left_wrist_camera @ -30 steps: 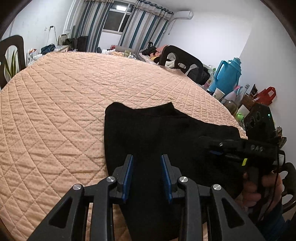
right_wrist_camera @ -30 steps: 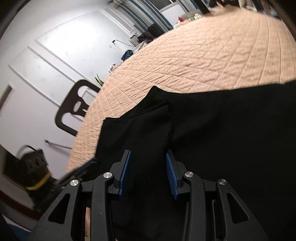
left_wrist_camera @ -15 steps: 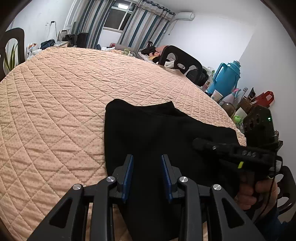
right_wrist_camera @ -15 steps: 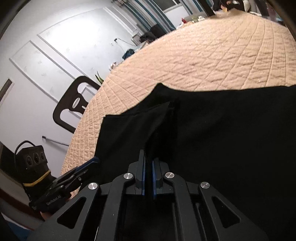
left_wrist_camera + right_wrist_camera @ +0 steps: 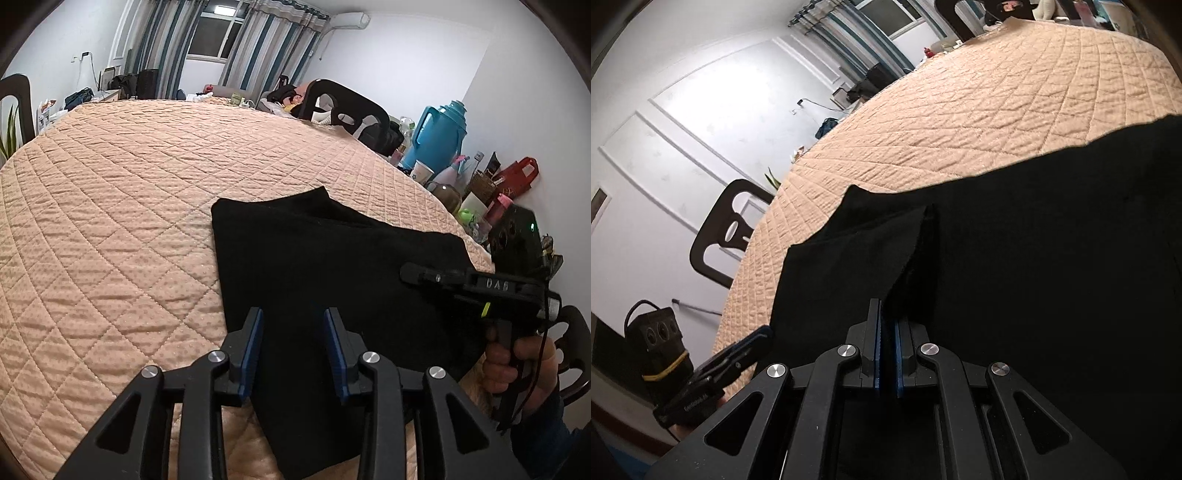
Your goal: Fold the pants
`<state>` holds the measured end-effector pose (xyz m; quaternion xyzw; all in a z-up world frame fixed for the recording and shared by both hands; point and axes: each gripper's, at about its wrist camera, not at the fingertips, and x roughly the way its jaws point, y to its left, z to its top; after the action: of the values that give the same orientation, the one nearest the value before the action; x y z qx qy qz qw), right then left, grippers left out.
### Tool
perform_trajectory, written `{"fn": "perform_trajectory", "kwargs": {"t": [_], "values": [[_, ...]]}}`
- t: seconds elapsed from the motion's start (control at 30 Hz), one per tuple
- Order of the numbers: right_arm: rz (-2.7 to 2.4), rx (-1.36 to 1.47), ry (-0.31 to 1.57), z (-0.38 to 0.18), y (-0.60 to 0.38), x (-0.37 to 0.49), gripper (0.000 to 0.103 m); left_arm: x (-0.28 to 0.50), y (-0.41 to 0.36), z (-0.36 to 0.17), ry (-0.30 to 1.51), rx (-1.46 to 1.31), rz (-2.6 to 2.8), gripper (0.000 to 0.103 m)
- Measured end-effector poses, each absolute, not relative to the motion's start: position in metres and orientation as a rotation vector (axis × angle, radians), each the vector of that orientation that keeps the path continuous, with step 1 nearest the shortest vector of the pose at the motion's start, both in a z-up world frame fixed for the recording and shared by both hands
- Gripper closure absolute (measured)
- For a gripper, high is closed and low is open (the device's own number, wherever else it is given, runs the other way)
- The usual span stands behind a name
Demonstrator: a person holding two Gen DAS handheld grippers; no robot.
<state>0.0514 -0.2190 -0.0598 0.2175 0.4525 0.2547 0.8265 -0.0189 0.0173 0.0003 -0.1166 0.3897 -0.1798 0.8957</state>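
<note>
Black pants (image 5: 317,266) lie flat on a peach quilted cover (image 5: 129,192). My left gripper (image 5: 293,334) is open and hovers over the pants' near left part, holding nothing. My right gripper (image 5: 888,326) is shut on a raised edge of the pants (image 5: 1015,266), lifting a flap of cloth in front of the pads. In the left wrist view the right gripper (image 5: 410,273) shows at the pants' right side, held by a hand (image 5: 517,365). The left gripper (image 5: 757,338) shows at the lower left of the right wrist view.
Black chairs stand at the far side (image 5: 343,107) and beside the cover (image 5: 727,232). A blue thermos (image 5: 439,136), cups, bottles and a red bag (image 5: 517,177) crowd the right edge. A plant (image 5: 11,129) stands at the left.
My right gripper closed on the pants' edge about half a second ago and has lifted the flap slightly since. My left gripper stayed open and drew back a little over the pants.
</note>
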Motion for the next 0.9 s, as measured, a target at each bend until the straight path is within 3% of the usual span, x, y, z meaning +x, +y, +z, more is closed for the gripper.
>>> {"fn": "perform_trajectory", "kwargs": {"t": [0.23, 0.5, 0.73, 0.9], "values": [[0.464, 0.406, 0.949, -0.051, -0.23, 0.047, 0.092, -0.024, 0.013, 0.003, 0.814, -0.205, -0.374, 0.063], [0.431, 0.323, 0.849, -0.026, -0.236, 0.03, 0.092, 0.011, 0.017, 0.019, 0.771, -0.19, -0.332, 0.063], [0.437, 0.234, 0.928, -0.038, -0.195, 0.065, 0.088, 0.061, 0.005, 0.002, 0.862, -0.134, -0.276, 0.063], [0.345, 0.2, 0.947, -0.044, -0.201, 0.08, 0.088, 0.054, 0.001, 0.002, 0.838, -0.094, -0.267, 0.059]]}}
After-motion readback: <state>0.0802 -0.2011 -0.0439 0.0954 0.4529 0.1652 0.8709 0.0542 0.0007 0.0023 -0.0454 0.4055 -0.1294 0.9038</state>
